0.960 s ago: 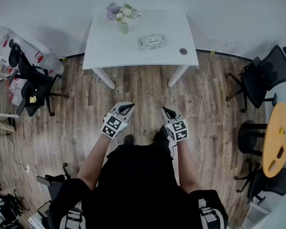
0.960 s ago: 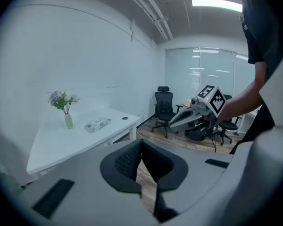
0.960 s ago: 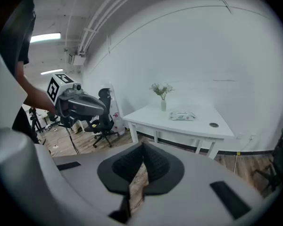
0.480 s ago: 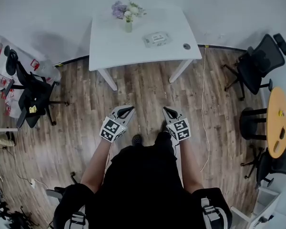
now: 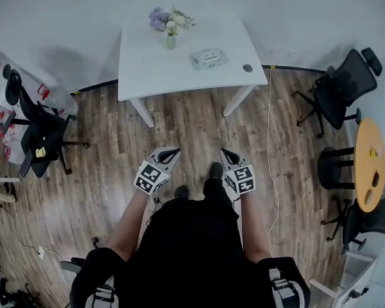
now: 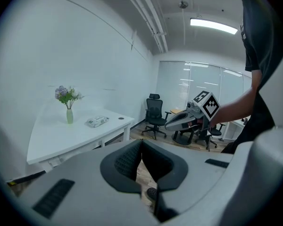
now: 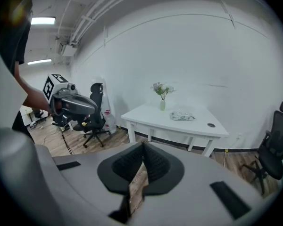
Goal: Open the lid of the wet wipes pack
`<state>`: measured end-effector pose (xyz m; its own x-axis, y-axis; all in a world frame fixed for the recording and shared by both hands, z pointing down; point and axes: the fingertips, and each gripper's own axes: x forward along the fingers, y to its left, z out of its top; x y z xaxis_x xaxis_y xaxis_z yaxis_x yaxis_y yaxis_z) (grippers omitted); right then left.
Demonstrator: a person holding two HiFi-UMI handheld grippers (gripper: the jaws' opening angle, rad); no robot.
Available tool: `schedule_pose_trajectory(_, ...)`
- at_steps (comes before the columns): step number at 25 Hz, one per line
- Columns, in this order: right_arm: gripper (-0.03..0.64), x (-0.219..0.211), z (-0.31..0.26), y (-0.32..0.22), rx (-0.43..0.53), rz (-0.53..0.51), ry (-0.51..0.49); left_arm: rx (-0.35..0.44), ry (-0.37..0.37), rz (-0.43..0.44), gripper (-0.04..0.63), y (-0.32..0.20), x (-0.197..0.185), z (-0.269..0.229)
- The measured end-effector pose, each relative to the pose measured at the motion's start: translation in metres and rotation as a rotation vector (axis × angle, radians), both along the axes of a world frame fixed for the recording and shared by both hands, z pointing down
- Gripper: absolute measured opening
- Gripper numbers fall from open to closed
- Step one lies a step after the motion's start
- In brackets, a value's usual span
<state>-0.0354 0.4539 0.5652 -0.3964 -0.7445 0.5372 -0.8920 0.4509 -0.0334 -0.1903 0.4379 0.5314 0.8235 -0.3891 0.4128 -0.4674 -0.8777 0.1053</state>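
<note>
Lower in my view than before, left hand-held gripper and right hand-held gripper are clenched, empty; wet wipes pack lies lengthwise left-to-right on the bench, flower vase beside.

Can't tell whether wipes pack at 12 o'clock is open, and can't read its print: too small. Rear legs of table hidden under it. Chair at 4 o'clock clipped by picture edge.

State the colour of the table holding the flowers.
The table is white; clearest in the head view.
</note>
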Motion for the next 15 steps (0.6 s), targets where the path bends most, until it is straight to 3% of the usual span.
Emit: schedule_pose_trajectory(15, 0.017, 0.095, 0.017, -0.073, -0.030, -0.041, -0.059, 0.001, -0.065, -0.064, 0.023, -0.075, 0.090, 0.001)
